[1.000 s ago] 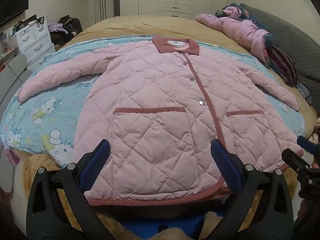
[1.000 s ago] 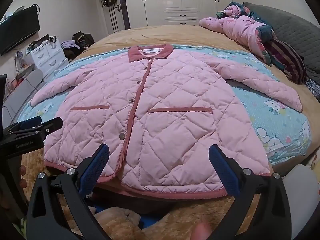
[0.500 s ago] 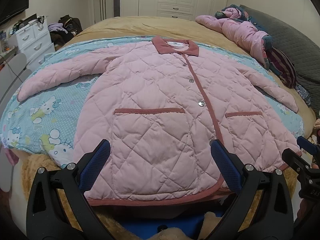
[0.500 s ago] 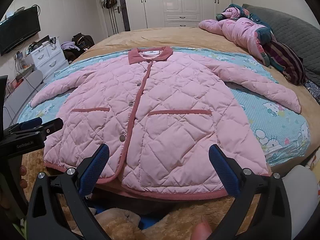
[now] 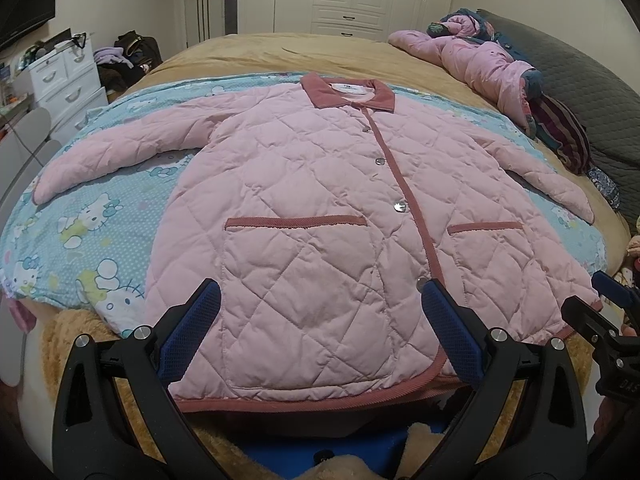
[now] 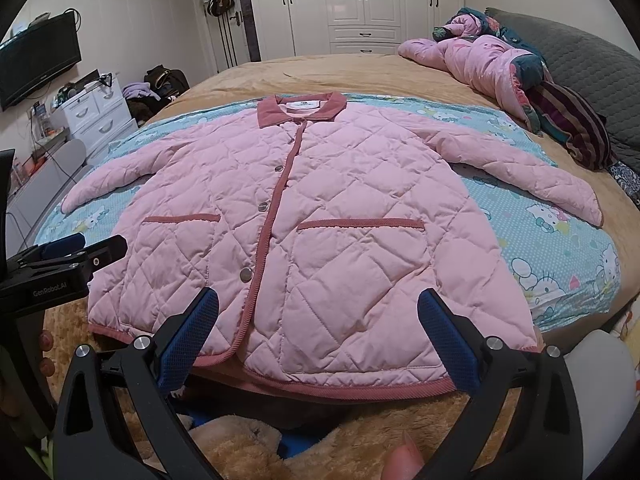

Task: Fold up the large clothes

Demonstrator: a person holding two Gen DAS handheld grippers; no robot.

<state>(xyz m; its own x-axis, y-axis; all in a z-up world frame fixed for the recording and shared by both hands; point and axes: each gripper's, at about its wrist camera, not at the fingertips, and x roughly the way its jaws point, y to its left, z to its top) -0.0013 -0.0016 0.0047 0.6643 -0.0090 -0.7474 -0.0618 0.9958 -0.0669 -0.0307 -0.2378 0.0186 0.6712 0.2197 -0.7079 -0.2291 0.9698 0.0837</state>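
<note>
- Jacket (image 5: 304,216) lies flat, buttoned, sleeves spread, on your cartoon sheet (image 5: 80,232).
- Your left gripper (image 5: 320,336) and right gripper (image 6: 318,336) hover at its hem, fingers spread wide, holding nothing.

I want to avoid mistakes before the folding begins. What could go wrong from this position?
1. The pink quilted jacket is thick and puffy, so the open jaws of the left gripper may pinch only the top layer at the hem.
2. The hem hangs over the bed edge, so a pull toward the person could slide the jacket off.
3. The light blue cartoon-print sheet lies loose underneath, so the right gripper could catch it together with a sleeve.
</note>
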